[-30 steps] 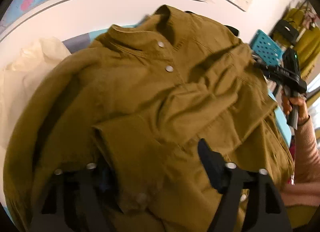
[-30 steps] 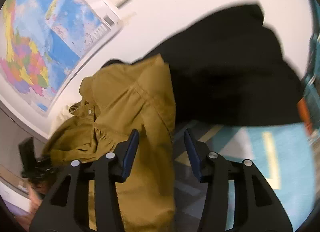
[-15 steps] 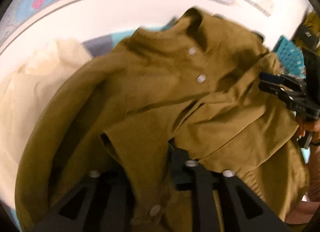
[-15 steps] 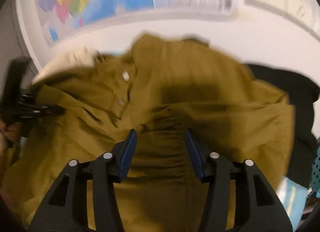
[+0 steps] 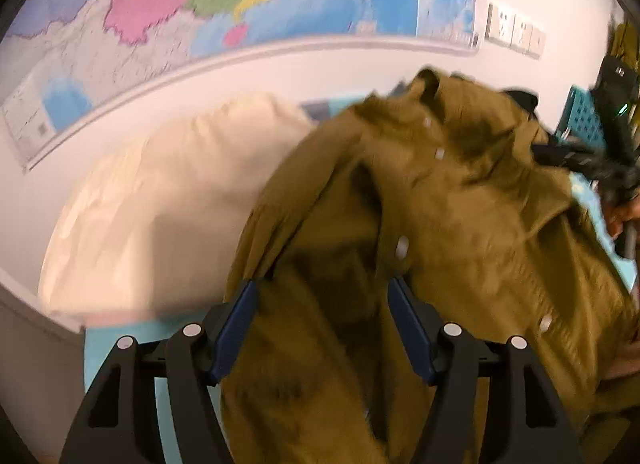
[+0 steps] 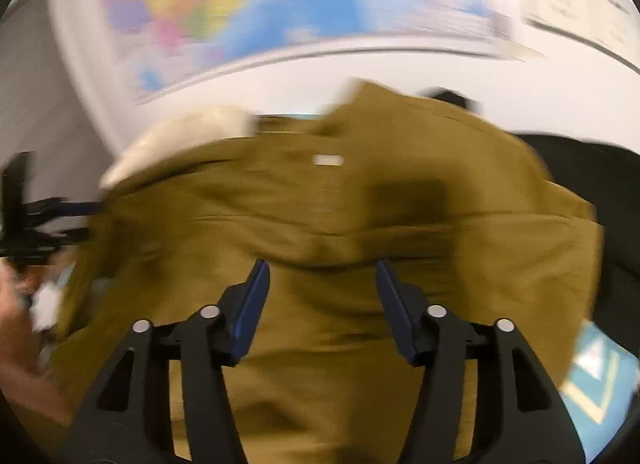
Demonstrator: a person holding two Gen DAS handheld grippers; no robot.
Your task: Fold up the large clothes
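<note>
Left wrist: both hand-held grippers open w/ olive shirt (image 5: 460, 223) between.

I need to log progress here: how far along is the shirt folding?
Early. The olive shirt already has one sleeve lying across its front, but it is bunched. Both the left hand-held gripper and right hand-held gripper are open over it. Squaring and the final folds remain.

Indoor room, likely a home or study space. A large coloured wall map (image 5: 248, 3) hangs on a white wall. Wall sockets (image 5: 514, 33) sit right of the map; a blue plastic crate (image 5: 584, 123) stands below them.
</note>
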